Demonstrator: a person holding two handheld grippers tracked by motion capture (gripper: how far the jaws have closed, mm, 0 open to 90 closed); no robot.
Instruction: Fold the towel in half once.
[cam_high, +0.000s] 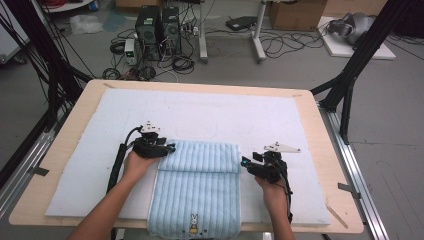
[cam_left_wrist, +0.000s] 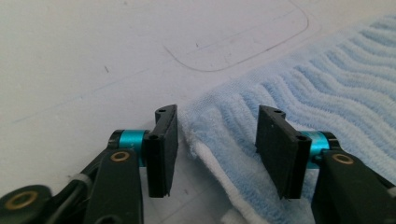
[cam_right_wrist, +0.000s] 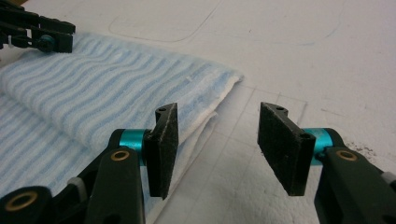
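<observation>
A light blue striped towel (cam_high: 197, 187) lies on the white mat (cam_high: 210, 117), its far part folded back over itself, with a small rabbit picture near its front edge. My left gripper (cam_high: 169, 148) rests at the fold's left corner, jaws open around the towel's corner (cam_left_wrist: 219, 135). My right gripper (cam_high: 245, 162) sits just right of the fold's right corner, jaws open over bare mat, with the towel (cam_right_wrist: 102, 88) to their left. The left gripper (cam_right_wrist: 44, 35) is at the far left of the right gripper view.
The white mat covers a wooden table (cam_high: 327, 150). Faint outlines (cam_left_wrist: 233, 56) are drawn on the mat beyond the towel. Black frame legs (cam_high: 350, 75), computer towers (cam_high: 157, 27) and cables stand on the floor beyond the table.
</observation>
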